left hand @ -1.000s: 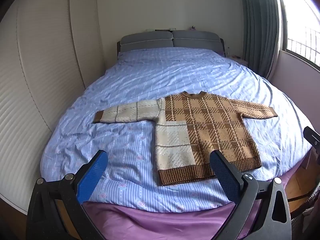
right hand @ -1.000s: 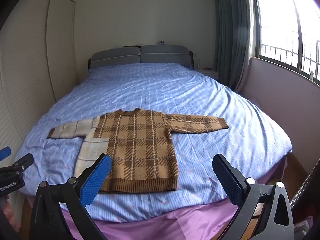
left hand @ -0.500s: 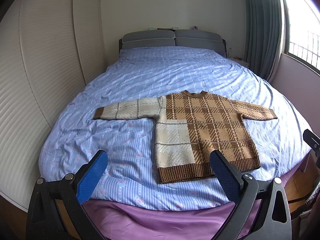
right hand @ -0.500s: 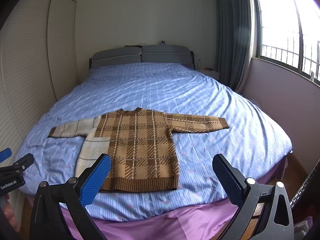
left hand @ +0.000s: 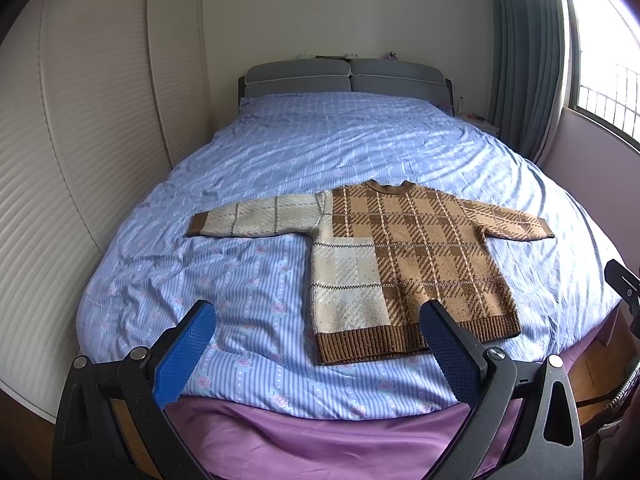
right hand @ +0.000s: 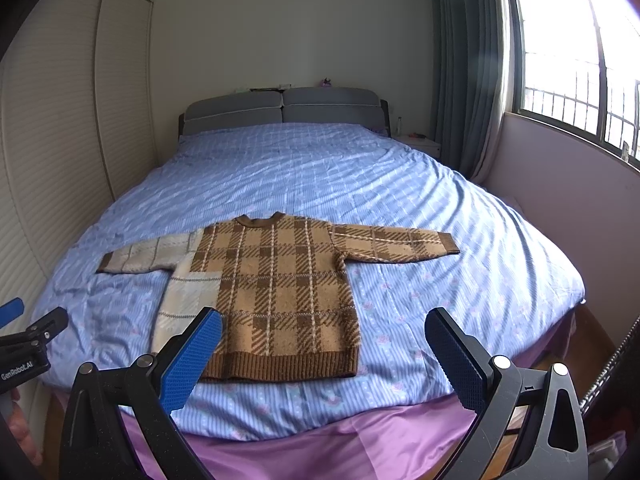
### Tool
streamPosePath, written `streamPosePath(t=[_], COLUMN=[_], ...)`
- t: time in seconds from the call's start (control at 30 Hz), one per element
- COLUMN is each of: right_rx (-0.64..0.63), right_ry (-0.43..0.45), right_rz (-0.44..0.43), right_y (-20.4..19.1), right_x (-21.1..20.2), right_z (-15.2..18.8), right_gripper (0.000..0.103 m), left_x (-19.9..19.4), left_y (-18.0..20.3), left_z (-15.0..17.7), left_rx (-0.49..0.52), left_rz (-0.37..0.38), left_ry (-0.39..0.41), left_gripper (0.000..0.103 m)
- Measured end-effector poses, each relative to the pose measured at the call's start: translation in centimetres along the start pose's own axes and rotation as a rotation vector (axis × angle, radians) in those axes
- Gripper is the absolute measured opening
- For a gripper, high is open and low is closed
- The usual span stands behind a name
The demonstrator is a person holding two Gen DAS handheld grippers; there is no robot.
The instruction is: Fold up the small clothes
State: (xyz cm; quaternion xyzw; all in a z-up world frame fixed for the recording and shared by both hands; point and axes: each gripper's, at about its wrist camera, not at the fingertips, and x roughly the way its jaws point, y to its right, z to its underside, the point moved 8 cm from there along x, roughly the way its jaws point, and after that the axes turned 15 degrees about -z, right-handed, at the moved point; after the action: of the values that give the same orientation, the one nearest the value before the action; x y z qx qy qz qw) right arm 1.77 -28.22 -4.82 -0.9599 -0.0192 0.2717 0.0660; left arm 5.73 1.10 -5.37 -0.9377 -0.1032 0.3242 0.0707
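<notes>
Left wrist view: the left hand-held gripper (left hand: 316,344) is held level at the foot of the bed (left hand: 248,280), pointing toward the headboard (left hand: 344,76). Its jaws stand wide apart and hold nothing; the blue pads (left hand: 182,356) touch no fabric. The plaid sweater (left hand: 400,256) lies flat on the blue striped duvet near the foot edge, hem toward the camera, collar toward the headboard, both sleeves spread outward. Its left panel and sleeve are cream, the remainder brown plaid. A black part of the other tool shows at the right margin. Right wrist view: the right hand-held gripper (right hand: 322,354) sits likewise at the foot edge, level, jaws wide apart, empty and clear of the sweater (right hand: 280,284). The bed (right hand: 460,280) carries the sweater left of this view's centre. The left hand-held gripper (right hand: 24,340) appears at the left margin, its body printed "GenRobot.AI"; fingers (right hand: 18,428) of the person's hand grip below it. A purple sheet (right hand: 360,444) hangs under the duvet.
</notes>
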Motion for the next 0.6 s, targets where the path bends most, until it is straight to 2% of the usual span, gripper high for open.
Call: streamPosePath(t=[0.6], right_rx=[0.0], right_ry=[-0.004], right_rz=[-0.001], right_y=[-0.08], right_x=[-0.02], right_z=[0.28], right_gripper=[0.102], left_x=[-0.12], left_y=[0.0], left_z=[0.14], left_rx=[0.0], left_rz=[0.002], left_ry=[0.001], left_gripper=[0.103])
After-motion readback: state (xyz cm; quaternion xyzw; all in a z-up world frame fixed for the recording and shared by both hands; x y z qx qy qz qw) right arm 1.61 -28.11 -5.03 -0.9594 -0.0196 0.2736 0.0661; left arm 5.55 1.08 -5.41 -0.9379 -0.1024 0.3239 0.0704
